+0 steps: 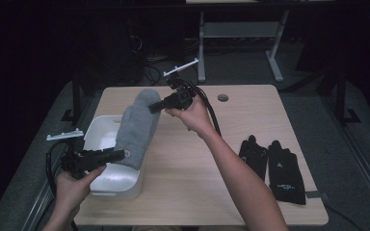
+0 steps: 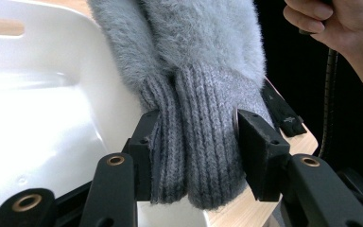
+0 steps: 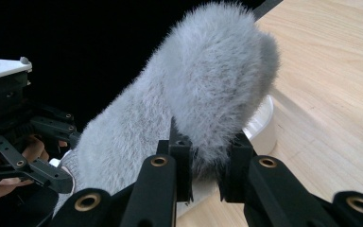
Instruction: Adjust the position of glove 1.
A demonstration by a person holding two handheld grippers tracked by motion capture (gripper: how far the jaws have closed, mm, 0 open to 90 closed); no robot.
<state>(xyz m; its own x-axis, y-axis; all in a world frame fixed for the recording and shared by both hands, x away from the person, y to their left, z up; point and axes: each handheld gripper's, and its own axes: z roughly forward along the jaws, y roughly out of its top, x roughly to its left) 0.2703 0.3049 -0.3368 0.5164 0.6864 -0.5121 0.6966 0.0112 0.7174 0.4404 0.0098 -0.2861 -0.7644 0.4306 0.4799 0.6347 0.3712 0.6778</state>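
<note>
A grey fuzzy mitten (image 1: 137, 127) hangs stretched in the air between both grippers, over the white bin (image 1: 118, 185) and the table's left half. My left gripper (image 1: 123, 154) is shut on its ribbed knit cuff (image 2: 203, 156), one jaw on each side of it. In the left gripper view the cuff shows two ribbed folds side by side between the jaws of the left gripper (image 2: 194, 142). My right gripper (image 1: 153, 107) is shut on the mitten's fluffy tip (image 3: 208, 85). Its jaws pinch the fur in the right gripper view (image 3: 208, 156).
The white bin (image 2: 52, 94) stands at the table's front left, under the mitten's lower end. Two black gloves (image 1: 254, 156) (image 1: 284, 171) lie flat at the right of the wooden table (image 1: 197, 163). A round cable hole (image 1: 223, 97) sits near the far edge.
</note>
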